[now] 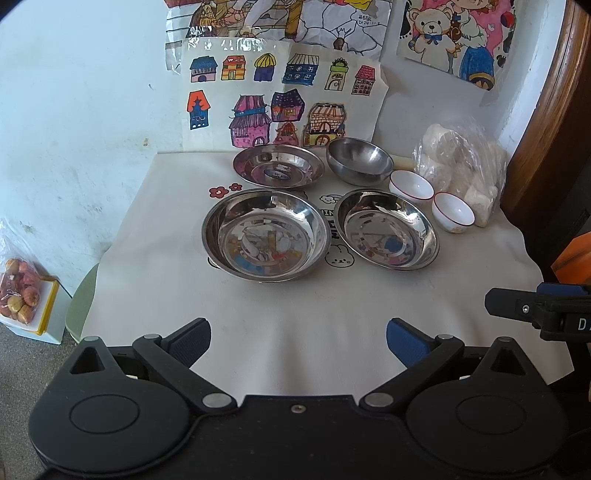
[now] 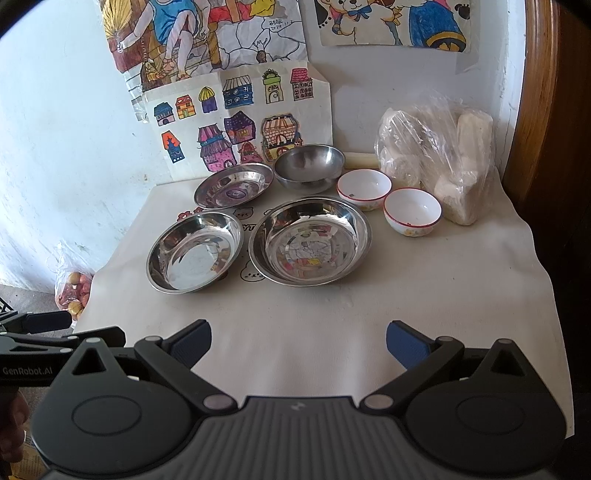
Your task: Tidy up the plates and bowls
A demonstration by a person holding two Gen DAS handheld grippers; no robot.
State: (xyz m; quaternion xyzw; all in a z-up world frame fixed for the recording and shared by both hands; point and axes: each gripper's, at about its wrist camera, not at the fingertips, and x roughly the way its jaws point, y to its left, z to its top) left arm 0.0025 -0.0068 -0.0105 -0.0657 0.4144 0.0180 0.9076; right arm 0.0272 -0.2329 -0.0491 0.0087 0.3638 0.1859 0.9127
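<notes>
Steel plates (image 2: 309,240) look light, stiff and slick, so pinch a thin rim; both tools, left tool (image 1: 298,341) and right tool (image 2: 298,341), hover open and empty.

Top drawings (image 1: 280,22) cut off by upper edge far beyond the jaws, fruit bag (image 1: 18,291) clipped at left edge, plastic bag's (image 2: 436,147) contents unclear.

Both wrist views face the wall across the table (image 1: 258,332), sharing it.

Home w/ kids: crayon drawings (image 1: 284,92) taped on wall, cartoon tablecloth (image 2: 332,314), steel dishes (image 1: 266,236).
</notes>
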